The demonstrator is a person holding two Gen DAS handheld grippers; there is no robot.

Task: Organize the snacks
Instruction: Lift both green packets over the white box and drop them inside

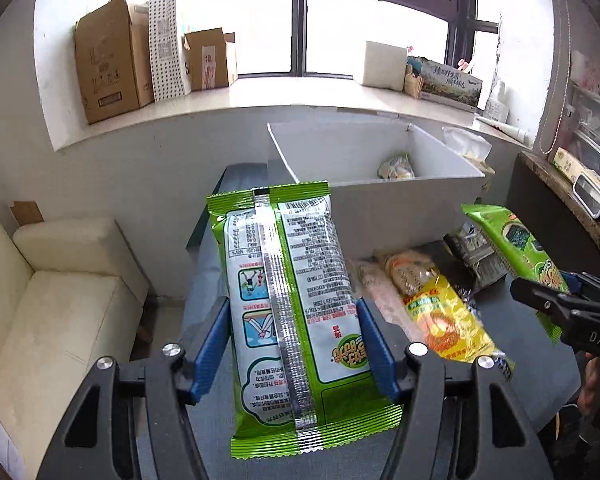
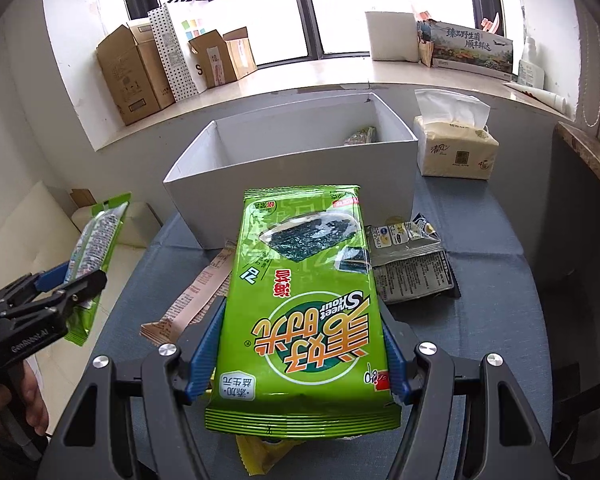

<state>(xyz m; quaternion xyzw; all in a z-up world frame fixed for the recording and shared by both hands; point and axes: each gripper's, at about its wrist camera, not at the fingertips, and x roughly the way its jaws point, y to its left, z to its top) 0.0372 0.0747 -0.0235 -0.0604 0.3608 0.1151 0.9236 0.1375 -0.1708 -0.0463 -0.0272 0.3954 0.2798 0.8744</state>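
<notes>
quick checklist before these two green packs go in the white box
1. Left gripper clamped on its green pack: ok.
2. Right gripper clamped on its green pack: ok.
3. White box open on top: ok.
4. Room in the box: ok, only one small bag shows in the far corner.
5. Both packs lifted clear of the loose snacks on the table: left ok, right cannot tell.

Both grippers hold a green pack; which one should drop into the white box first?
Probably right. The right gripper holds its seaweed pack directly facing the white box. The left gripper holds its green pack off to the box's left.
</notes>
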